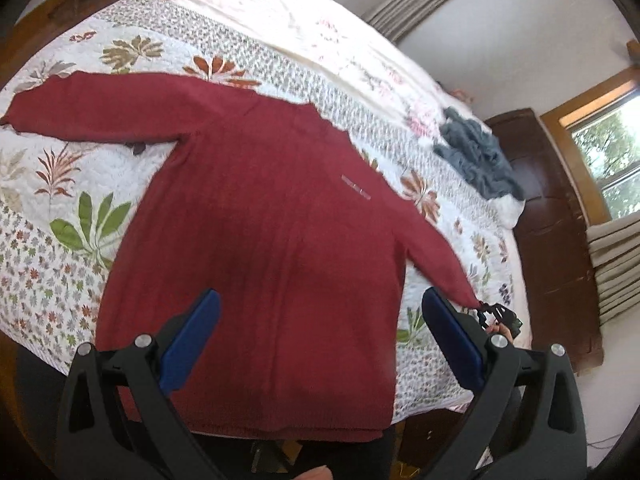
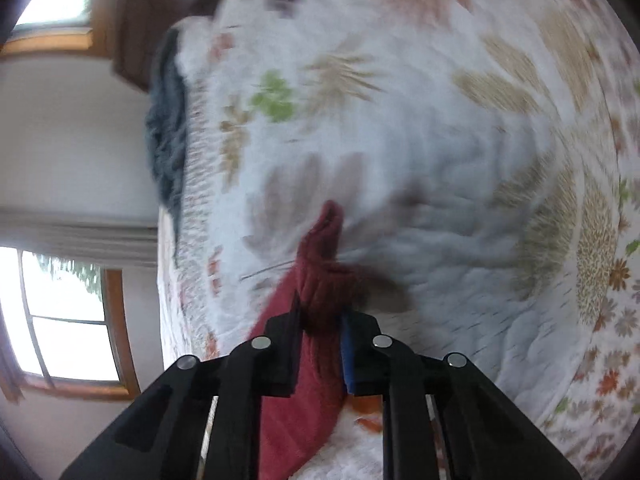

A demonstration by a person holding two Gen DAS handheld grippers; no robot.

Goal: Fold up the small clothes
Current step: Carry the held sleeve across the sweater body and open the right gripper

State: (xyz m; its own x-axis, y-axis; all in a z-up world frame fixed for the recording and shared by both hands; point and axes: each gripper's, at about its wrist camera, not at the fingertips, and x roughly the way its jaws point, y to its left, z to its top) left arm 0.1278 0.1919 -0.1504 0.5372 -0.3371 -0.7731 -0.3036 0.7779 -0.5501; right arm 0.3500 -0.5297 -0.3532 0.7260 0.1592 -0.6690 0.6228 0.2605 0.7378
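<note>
A dark red long-sleeved sweater (image 1: 264,208) lies spread flat on a floral quilt (image 1: 60,216), sleeves stretched out to both sides. My left gripper (image 1: 320,304) hovers open above the sweater's lower hem, its blue pads wide apart and nothing between them. The right sleeve (image 1: 436,256) runs to the bed's near right edge, where the right gripper (image 1: 496,316) holds its cuff. In the right wrist view my right gripper (image 2: 322,320) is shut on the red sleeve cuff (image 2: 324,256), which bunches up beyond the fingertips over the quilt (image 2: 440,160).
A crumpled grey-blue garment (image 1: 476,152) lies near the far right edge of the bed, also seen as a grey-blue garment (image 2: 168,120). A dark wooden headboard (image 1: 552,220), curtains (image 1: 616,268) and windows (image 1: 612,148) stand beyond it. The bed's near edge drops off below the hem.
</note>
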